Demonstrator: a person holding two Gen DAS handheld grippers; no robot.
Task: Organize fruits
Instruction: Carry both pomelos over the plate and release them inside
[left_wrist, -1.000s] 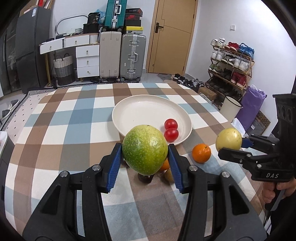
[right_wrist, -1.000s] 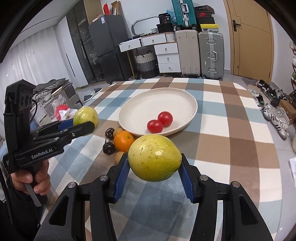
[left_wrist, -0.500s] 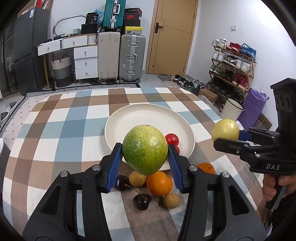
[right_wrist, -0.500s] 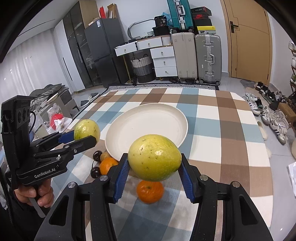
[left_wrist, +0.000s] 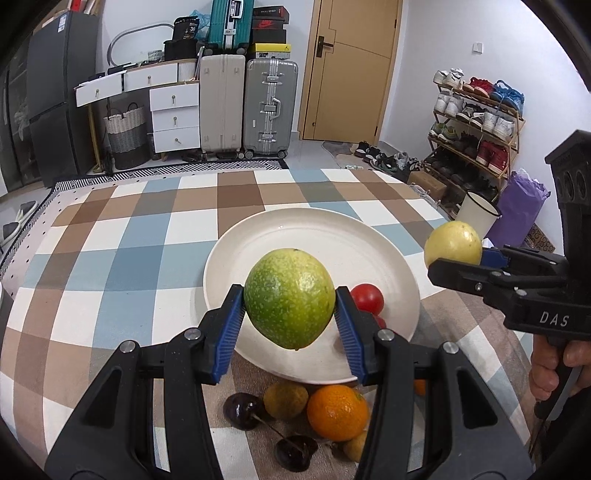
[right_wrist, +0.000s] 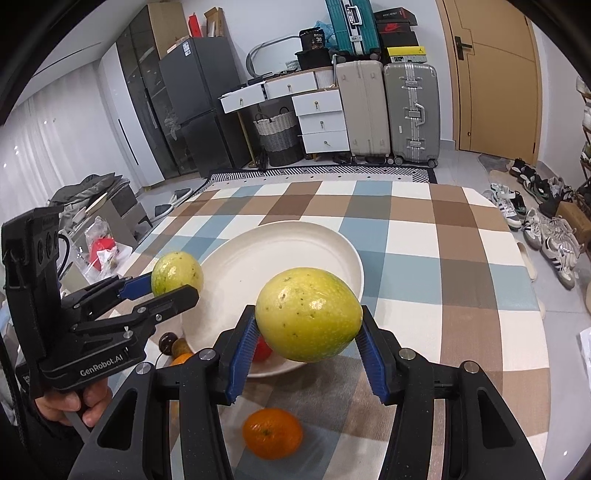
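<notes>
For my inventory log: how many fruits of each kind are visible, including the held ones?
Green fruit: 1
Yellow fruit: 1
Red tomatoes: 2
Oranges: 2
Dark cherries: 2
Small yellowish-brown fruits: 2
Total: 10

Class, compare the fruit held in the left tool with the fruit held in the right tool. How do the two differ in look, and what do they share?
Colour: the left tool's fruit is mostly green with pale speckles; the right tool's fruit is nearly all yellow. Marks: the yellow one carries small dark spots, the green one none that show. Shared: both are rounded, clamped between blue pads and held in the air near the white plate.
</notes>
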